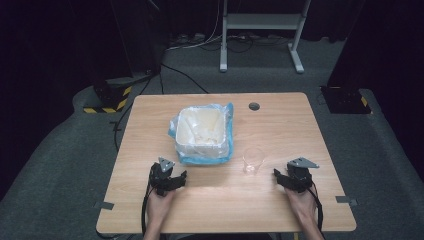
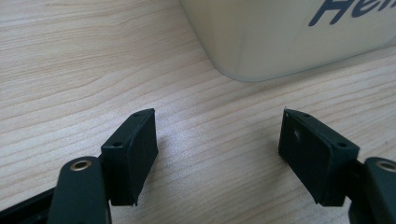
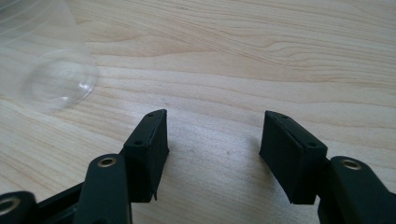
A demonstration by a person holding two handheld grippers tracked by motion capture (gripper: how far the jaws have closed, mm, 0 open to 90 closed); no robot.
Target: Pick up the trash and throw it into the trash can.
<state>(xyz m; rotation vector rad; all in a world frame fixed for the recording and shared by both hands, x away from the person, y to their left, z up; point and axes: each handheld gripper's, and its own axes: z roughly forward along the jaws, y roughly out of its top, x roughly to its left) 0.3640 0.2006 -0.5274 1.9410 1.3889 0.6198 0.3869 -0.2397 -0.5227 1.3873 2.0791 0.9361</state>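
A cream square tub [image 1: 203, 131] lined with a blue-edged plastic bag stands mid-table; its lower corner [image 2: 280, 37] with blue lettering rises just ahead of my left gripper. A clear plastic cup [image 1: 253, 159] stands upright to the tub's right, and its base [image 3: 51, 70] appears at upper left in the right gripper view. My left gripper [image 1: 168, 176] rests on the wood below the tub's left corner, jaws wide apart and empty [image 2: 218, 135]. My right gripper [image 1: 295, 176] sits right of the cup, also open with nothing between its pads [image 3: 214, 140].
The wooden table [image 1: 225, 205] has a round cable grommet [image 1: 254, 106] near its far edge. Tape tabs mark its front corners. Grey carpet, a white stand's feet [image 1: 260, 22] and dark cases lie beyond the table.
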